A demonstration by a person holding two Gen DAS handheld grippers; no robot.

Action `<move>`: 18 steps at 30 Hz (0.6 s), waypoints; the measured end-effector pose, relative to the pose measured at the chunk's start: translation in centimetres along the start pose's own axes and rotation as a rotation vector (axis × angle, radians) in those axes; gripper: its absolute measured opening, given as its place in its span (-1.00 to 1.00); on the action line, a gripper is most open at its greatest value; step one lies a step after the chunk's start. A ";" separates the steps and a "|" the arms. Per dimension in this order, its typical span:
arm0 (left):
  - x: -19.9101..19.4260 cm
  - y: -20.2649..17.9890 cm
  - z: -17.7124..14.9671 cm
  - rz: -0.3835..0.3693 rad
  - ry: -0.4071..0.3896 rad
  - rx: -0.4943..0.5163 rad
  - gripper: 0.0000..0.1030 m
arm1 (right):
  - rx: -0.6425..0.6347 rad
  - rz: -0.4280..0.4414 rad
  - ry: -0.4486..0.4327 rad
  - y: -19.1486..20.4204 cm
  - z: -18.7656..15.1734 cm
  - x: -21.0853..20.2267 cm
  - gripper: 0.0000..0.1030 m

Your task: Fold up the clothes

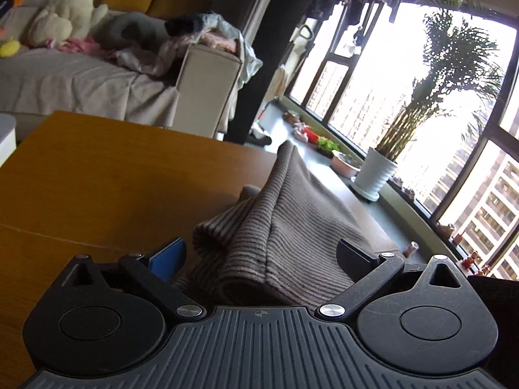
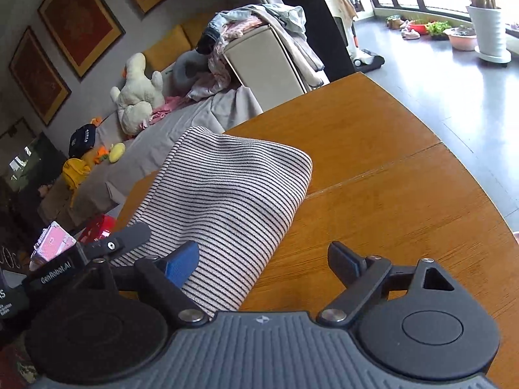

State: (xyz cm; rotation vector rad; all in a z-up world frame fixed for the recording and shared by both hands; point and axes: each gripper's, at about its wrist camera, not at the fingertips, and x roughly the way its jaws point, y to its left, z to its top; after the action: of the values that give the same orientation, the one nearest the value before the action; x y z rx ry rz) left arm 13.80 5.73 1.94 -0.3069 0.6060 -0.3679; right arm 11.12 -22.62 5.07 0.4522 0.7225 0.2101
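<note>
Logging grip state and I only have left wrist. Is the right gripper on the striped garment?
Observer: No. The right gripper is open. One finger hangs over the striped garment, the other over the bare table.
Operator: It's bunched up in my view. Same from that side?
Observer: No. The right wrist view shows one smooth folded panel lying on the wood, with a rounded far corner.
Operator: Where does my gripper sit on it?
Observer: The left gripper is open too. From the right wrist view, one of its fingers shows at the garment's near left edge, beside the right gripper.
</note>
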 end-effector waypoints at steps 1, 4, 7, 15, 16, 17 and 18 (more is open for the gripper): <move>0.2 0.2 -0.4 -0.008 0.011 0.008 0.97 | 0.006 -0.004 0.000 0.2 0.2 0.2 0.70; 0.2 0.6 -0.9 -0.041 0.024 0.019 0.97 | 0.002 -0.007 0.005 1.0 0.5 1.0 0.70; 0.5 1.0 -0.8 -0.078 0.061 0.030 0.92 | -0.011 -0.001 0.029 1.8 0.4 2.2 0.54; 1.3 -0.9 -1.0 -0.188 0.148 0.087 0.84 | -0.295 -0.116 0.022 4.3 4.0 6.0 0.43; 1.6 -1.6 -1.2 -0.210 0.160 0.108 0.84 | -0.333 -0.146 0.007 4.7 4.6 6.0 0.43; 1.7 -2.2 -1.3 -0.224 0.167 0.123 0.83 | -0.370 -0.177 -0.009 5.1 5.2 6.0 0.43; 1.5 -2.7 -1.4 -0.237 0.174 0.138 0.83 | -0.396 -0.192 -0.026 5.4 5.6 5.7 0.43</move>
State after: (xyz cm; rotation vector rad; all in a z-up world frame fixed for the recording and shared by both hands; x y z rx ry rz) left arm 13.48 2.42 1.16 -0.2158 0.7132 -0.6669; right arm 18.92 -17.72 7.97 0.0075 0.6742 0.1614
